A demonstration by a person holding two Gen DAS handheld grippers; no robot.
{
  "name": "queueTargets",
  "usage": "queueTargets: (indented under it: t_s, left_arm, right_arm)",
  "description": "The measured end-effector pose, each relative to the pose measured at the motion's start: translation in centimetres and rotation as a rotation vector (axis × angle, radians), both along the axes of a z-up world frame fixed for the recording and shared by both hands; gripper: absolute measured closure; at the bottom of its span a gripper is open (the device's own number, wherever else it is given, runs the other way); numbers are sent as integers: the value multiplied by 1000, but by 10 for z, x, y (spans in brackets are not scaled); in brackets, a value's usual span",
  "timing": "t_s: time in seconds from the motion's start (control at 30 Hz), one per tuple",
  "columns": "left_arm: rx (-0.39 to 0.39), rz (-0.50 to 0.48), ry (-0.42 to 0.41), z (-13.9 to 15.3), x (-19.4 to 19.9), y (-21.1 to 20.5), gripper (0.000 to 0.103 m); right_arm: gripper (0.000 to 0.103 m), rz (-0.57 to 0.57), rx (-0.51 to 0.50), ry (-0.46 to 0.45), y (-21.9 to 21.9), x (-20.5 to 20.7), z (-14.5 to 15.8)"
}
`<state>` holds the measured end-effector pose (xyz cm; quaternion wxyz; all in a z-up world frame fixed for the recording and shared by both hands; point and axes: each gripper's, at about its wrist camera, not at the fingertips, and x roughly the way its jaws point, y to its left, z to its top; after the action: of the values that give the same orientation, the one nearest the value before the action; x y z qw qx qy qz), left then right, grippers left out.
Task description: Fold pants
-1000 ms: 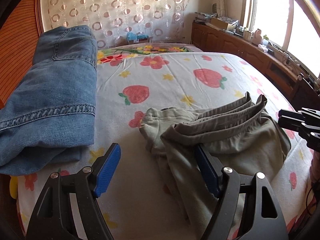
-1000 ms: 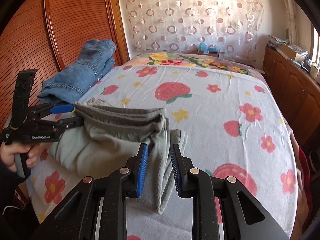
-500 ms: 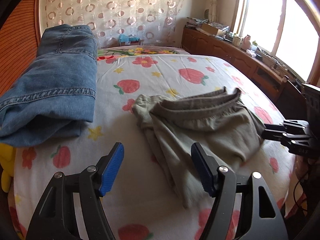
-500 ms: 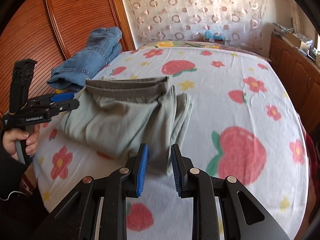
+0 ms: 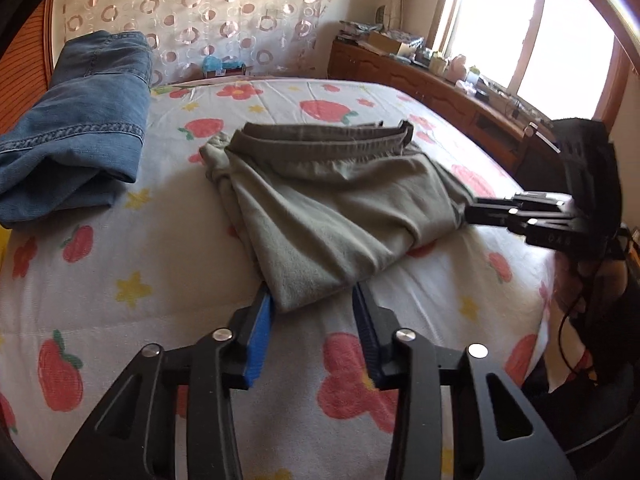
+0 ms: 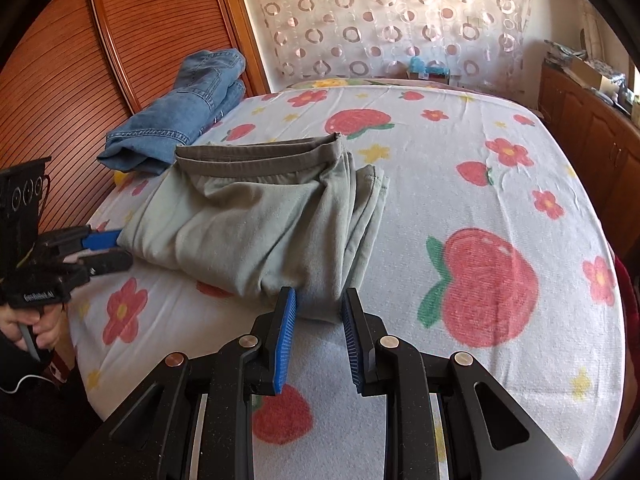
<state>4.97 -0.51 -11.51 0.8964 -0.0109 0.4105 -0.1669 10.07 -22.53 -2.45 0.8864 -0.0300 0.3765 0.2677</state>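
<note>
The grey-green pants (image 5: 328, 204) lie folded in a loose bundle on the strawberry-print bed (image 5: 168, 264), waistband toward the far side; they also show in the right wrist view (image 6: 264, 220). My left gripper (image 5: 312, 300) is open, its blue pads just short of the bundle's near corner. My right gripper (image 6: 319, 300) is open, its pads at the bundle's near edge, holding nothing. Each gripper shows in the other's view: the right one (image 5: 480, 210) and the left one (image 6: 116, 248).
Folded blue jeans (image 5: 76, 120) lie at the bed's left side by a wooden slatted wall (image 6: 80, 60). A wooden cabinet (image 5: 420, 84) with clutter runs under the window on the right. A patterned curtain (image 6: 380, 16) hangs behind the bed.
Both grippers have pulled back from the pants toward the bed's near edge. The left jaws have narrowed and the right jaws have widened slightly. The pants now lie flat on the bed.
</note>
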Motion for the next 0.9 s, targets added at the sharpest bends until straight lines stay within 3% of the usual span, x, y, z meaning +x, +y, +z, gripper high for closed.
queueTargets:
  t_s: [0.13, 0.27, 0.43, 0.9]
  left_arm:
    - [1, 8, -7, -1, 1, 0, 73]
    - [-13, 19, -47, 5, -4, 7, 87]
    - [-38, 48, -88, 17, -10, 22, 90]
    - [-11, 21, -63, 22, -44, 18, 89]
  right_arm:
    - [80, 7, -10, -7, 0, -1, -1]
    - [95, 15, -11, -27, -2, -3, 1]
    - [101, -27, 9, -68, -15, -10, 7]
    - [101, 9, 28, -52, -27, -46, 15]
